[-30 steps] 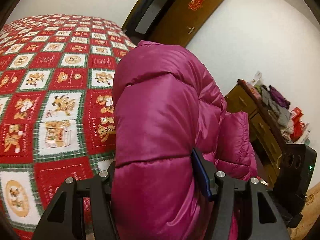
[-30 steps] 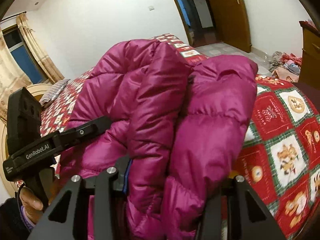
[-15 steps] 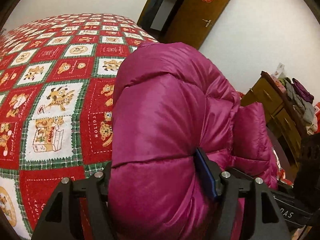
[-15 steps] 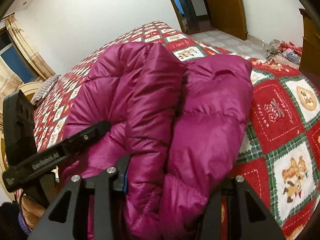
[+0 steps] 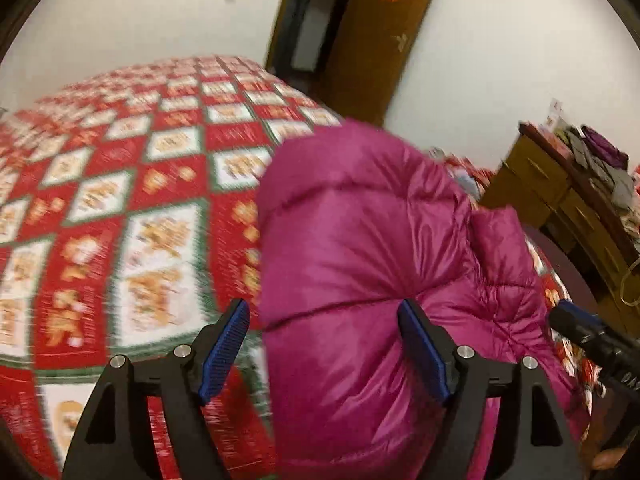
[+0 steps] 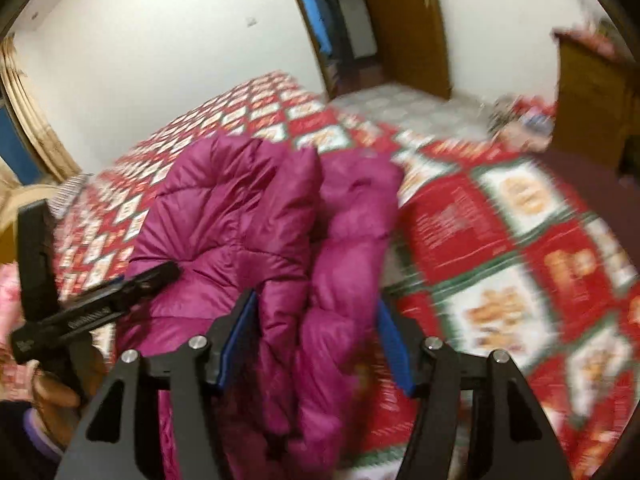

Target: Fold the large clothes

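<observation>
A magenta puffer jacket (image 5: 360, 248) lies bunched in thick folds on the red patchwork quilt (image 5: 120, 208). My left gripper (image 5: 324, 344) straddles its near end with the jaws opening. The left blue pad (image 5: 226, 344) stands clear of the fabric and the right pad (image 5: 424, 348) rests against a seam. In the right wrist view the jacket (image 6: 248, 216) shows two upright folds between the jaws of my right gripper (image 6: 318, 344), which are also opening. Its blue pads (image 6: 240, 340) flank the folds loosely. A hand holds the left gripper (image 6: 96, 304) at the jacket's left side.
The quilt-covered bed (image 6: 500, 240) spreads wide around the jacket. A brown door (image 5: 372, 40) stands open by the far wall. A wooden dresser (image 5: 560, 200) piled with clothes sits to the right. Loose clothes (image 6: 516, 120) lie on the floor, and a curtain (image 6: 32, 120) hangs at the left.
Both pairs of jaws have spread and their blue pads now show beside the fabric. The jacket sits lower on the quilt, and both views have drawn back and are blurred by motion.
</observation>
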Action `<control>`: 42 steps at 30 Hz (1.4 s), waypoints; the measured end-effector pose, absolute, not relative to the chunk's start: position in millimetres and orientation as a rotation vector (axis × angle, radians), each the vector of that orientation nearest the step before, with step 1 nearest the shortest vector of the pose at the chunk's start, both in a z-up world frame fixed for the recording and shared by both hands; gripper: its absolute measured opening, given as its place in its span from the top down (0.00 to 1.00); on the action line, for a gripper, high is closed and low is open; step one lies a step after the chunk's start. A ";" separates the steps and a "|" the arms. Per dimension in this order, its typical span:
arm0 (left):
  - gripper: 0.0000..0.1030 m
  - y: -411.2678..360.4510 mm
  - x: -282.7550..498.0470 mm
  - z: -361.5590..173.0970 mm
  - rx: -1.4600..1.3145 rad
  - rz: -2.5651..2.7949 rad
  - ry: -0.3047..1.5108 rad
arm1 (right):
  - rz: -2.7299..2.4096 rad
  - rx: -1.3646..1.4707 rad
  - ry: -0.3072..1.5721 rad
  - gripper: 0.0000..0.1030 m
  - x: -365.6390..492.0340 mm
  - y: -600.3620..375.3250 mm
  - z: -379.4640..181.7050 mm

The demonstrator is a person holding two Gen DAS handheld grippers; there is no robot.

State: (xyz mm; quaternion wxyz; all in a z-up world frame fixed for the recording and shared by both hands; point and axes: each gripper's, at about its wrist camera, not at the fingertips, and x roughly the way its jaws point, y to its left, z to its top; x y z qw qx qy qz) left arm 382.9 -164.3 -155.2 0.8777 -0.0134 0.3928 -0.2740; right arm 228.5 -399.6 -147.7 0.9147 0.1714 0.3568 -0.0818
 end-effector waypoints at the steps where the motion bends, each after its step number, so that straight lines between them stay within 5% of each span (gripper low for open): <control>1: 0.25 -160.8 383.4 -150.1 -0.027 -0.547 0.797 | -0.174 0.335 0.721 0.39 227.9 -397.0 -140.0; 5: 0.24 -166.5 391.8 -143.7 0.028 -0.478 0.791 | -0.153 0.257 0.685 0.56 245.8 -379.0 -110.5; 16: 0.24 -212.5 385.6 -162.5 0.255 -0.433 0.729 | -0.256 0.329 0.841 0.63 299.6 -382.8 -173.1; 42: 0.10 -253.9 415.1 -197.0 0.307 -0.438 0.790 | -0.379 0.402 0.821 0.65 286.4 -384.2 -194.0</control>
